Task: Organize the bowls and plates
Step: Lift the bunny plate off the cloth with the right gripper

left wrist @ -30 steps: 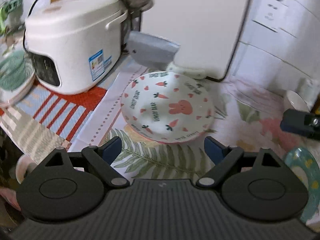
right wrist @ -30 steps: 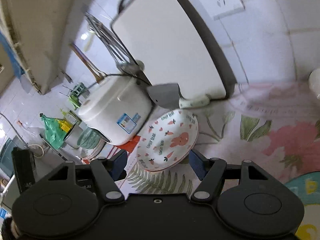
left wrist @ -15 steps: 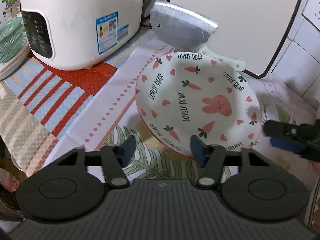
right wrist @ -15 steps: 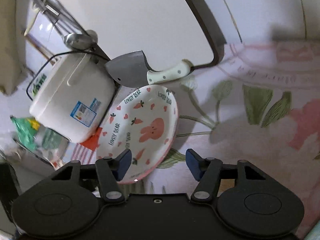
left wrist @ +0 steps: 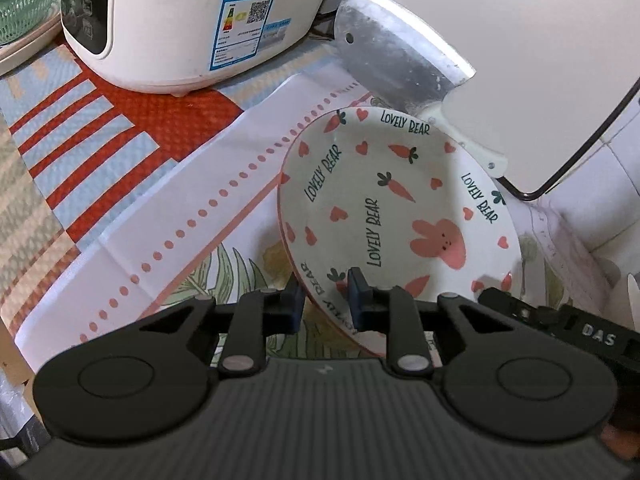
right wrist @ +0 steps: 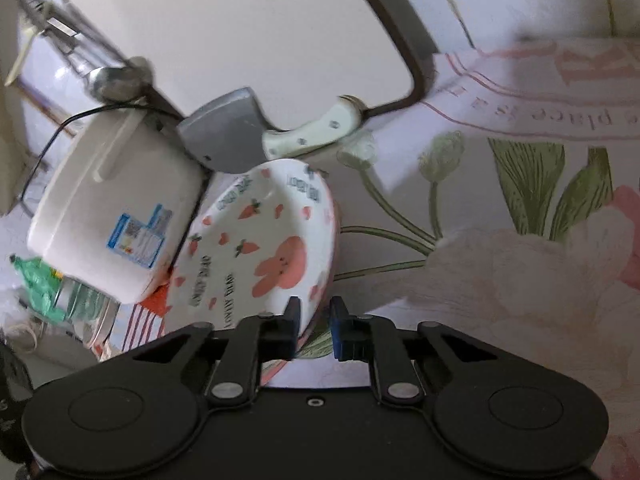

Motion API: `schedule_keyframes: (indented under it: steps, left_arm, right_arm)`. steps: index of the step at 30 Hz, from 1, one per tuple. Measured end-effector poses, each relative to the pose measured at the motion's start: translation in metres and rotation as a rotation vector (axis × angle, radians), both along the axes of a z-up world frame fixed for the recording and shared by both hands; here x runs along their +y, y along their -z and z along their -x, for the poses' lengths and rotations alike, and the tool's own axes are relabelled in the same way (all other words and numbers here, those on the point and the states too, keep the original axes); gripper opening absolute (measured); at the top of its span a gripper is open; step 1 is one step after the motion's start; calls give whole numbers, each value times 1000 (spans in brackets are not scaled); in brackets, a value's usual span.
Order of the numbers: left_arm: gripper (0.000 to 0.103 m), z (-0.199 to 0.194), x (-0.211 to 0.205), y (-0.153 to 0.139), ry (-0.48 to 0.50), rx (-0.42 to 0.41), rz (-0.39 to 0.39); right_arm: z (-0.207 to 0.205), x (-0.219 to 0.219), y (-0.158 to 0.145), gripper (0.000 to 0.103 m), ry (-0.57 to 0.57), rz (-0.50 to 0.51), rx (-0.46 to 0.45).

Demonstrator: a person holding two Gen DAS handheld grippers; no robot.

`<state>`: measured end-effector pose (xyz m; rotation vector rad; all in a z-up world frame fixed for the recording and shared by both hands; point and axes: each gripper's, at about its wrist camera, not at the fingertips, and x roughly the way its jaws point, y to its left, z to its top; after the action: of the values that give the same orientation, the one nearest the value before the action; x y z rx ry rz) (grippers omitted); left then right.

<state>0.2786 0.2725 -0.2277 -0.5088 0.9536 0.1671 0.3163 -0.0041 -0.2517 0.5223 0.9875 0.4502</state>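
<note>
the bunny plate (left wrist: 396, 216) is gripped by both tools at once: the left gripper (left wrist: 324, 300) has its jaws nearly shut on the plate's near rim, one pad under the rim and one on the printed face, and the right gripper (right wrist: 314, 320) is clamped the same way on another stretch of the rim, one pad inside the plate and one outside. both sets of jaws have just been closing, with the rim between them in each view. the plate sits ahead of both jaws, tilted, with its far edge close to the cleaver (left wrist: 396, 60) and the white rice cooker (left wrist: 180, 20) further off to the left of the jaws; whether the far edge rests on the flowered table (right wrist: 500, 280) cannot be told. for the step in hand, judged to be the lift of the plate, both grips should be kept firm and the lift made evenly, so the glazed rim is not twisted between the two holds. the plate should be raised straight off the table first and only then carried away, so that the cleaver's handle (right wrist: 316, 134) just past the far rim is not knocked. if one side is felt to slip, it should be set down and regripped deeper over the rim.
</note>
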Motion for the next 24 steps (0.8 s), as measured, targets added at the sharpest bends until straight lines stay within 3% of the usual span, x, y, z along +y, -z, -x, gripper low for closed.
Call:
schedule_keyframes:
  steps: [3,11,24]
  left_arm:
    - [21,2,-2,1,15,-12,-12]
    - [21,-1,-2,-5,41,32,-7]
    - [21,43,-32,-44,183,-20,-84]
  right_arm:
    - [-3,3,6,12,-5,1,-32]
    - [-3,9,0,16,-30,41,-9]
    - [31,-20,-29,19,-81,60,-9]
